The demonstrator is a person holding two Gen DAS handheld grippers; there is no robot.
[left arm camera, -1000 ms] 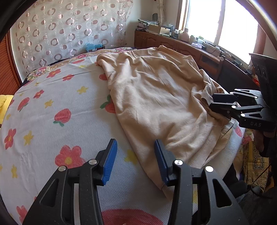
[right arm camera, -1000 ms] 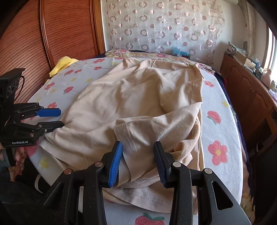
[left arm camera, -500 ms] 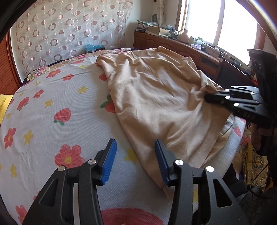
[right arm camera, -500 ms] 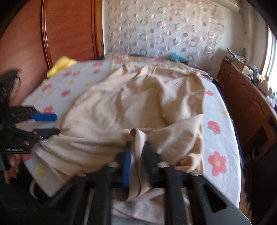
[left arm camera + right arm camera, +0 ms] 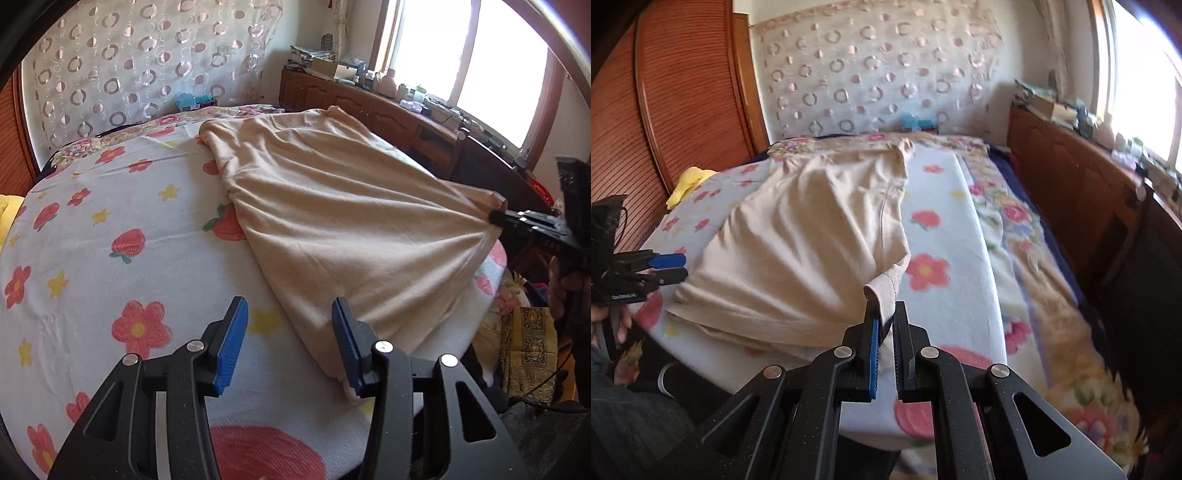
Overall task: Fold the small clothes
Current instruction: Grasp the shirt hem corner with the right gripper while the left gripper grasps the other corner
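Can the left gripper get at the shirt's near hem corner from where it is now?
Probably yes. The left gripper is open and low over the bedspread, with the shirt hem corner right beside its inner finger. Nothing lies between; the right gripper pinches the far side.

Bright daylight pours in through the window (image 5: 461, 62), off to the right of the left tool (image 5: 288, 350). The glass is so bright it glows plain white. The bed (image 5: 92, 266) in front of that tool is well lit and sharp. Both pictures bulge like a fish's eye, with dark round corners. In the right wrist view, the flowery blanket (image 5: 1052, 295) to the right of the right tool (image 5: 884, 354) looks smeared and blurry.
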